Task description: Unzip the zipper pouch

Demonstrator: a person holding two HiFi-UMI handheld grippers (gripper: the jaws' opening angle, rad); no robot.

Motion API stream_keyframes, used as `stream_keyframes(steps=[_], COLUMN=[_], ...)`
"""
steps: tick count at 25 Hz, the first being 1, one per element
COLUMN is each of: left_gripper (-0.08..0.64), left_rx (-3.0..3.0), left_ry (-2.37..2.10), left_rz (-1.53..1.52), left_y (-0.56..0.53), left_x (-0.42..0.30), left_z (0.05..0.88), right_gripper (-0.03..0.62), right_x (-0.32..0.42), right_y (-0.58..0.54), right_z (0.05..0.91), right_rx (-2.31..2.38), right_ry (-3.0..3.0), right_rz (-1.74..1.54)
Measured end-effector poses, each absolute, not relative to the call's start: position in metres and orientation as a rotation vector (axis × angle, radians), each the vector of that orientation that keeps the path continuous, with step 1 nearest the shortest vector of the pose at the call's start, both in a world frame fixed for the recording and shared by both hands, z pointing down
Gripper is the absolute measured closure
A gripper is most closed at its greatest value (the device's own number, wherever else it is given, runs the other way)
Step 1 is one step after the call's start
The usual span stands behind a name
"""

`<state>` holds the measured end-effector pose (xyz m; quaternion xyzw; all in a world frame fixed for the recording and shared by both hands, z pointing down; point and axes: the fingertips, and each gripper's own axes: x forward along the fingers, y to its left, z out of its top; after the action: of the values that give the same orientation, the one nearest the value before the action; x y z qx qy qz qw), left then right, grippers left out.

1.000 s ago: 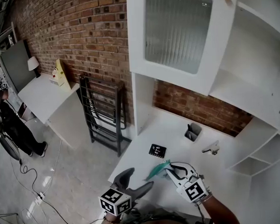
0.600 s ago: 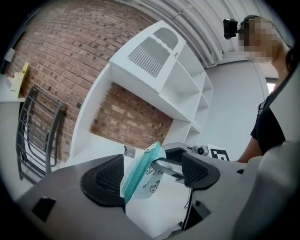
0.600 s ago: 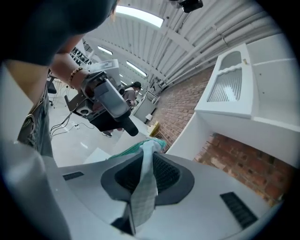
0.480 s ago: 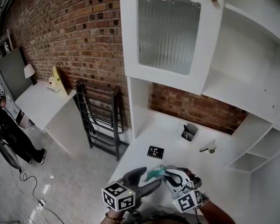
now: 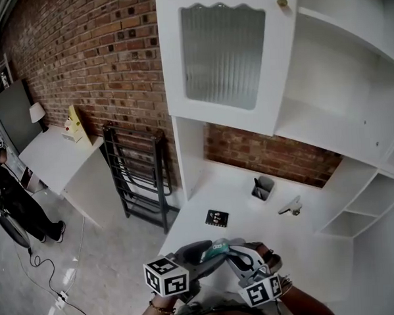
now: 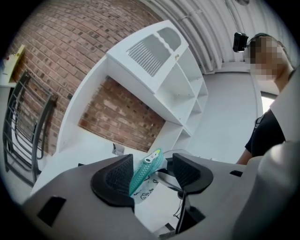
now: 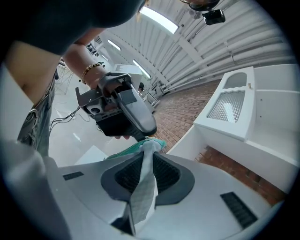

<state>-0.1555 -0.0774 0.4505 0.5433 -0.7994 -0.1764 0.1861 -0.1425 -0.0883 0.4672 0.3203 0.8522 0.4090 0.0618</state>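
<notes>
The zipper pouch (image 5: 214,251) is white fabric with a teal zipper, and it is held in the air above the table's near edge. My right gripper (image 5: 236,258) is shut on its white fabric, which hangs pinched between the pads (image 7: 143,197). My left gripper (image 6: 151,174) has its jaws around the teal zipper end (image 6: 142,171) and they are closing. The zipper leans against the left pad (image 6: 115,176), while a gap remains at the right pad (image 6: 186,171). In the right gripper view the left gripper (image 7: 133,112) sits just beyond the pouch's teal edge.
A white table (image 5: 252,210) carries a black marker card (image 5: 218,218), a small grey cup (image 5: 263,187) and a small metal object (image 5: 292,208). A white cabinet with a glass door (image 5: 224,53) stands over it. A black folded rack (image 5: 138,170) leans on the brick wall. A person (image 5: 15,202) stands far left.
Both grippers have drawn closer to me. The left gripper has come from below-left onto the pouch's zipper end and its jaws have narrowed. The right gripper still holds the pouch.
</notes>
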Motion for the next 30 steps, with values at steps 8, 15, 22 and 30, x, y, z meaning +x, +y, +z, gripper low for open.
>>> stream_keyframes(steps=[8,15,22,30], left_gripper=[0.354,0.410,0.436,0.445], left_rx=[1.528,1.498,1.481,1.466], left_ry=[-2.194,-2.213,-2.198,-2.173], left_rz=[-0.545,-0.468,-0.462,-0.478], left_y=[-0.073,-0.072,-0.072,-0.074], left_x=[-0.154,-0.154,-0.149,-0.151], left_z=[0.450,0.459,0.463,0.467], right_gripper=[0.534,0.531,0.529,0.529], right_x=[-0.141,-0.140,-0.143,-0.143], right_y=[-0.083,-0.080,-0.086,-0.087], right_z=[0.466,0.476,0.482,0.487], right_rx=[0.875,0.809,0.761,0.773], right_ry=[2.523,2.481,2.536,2.540], right_rz=[1.342,1.455,1.466,1.482])
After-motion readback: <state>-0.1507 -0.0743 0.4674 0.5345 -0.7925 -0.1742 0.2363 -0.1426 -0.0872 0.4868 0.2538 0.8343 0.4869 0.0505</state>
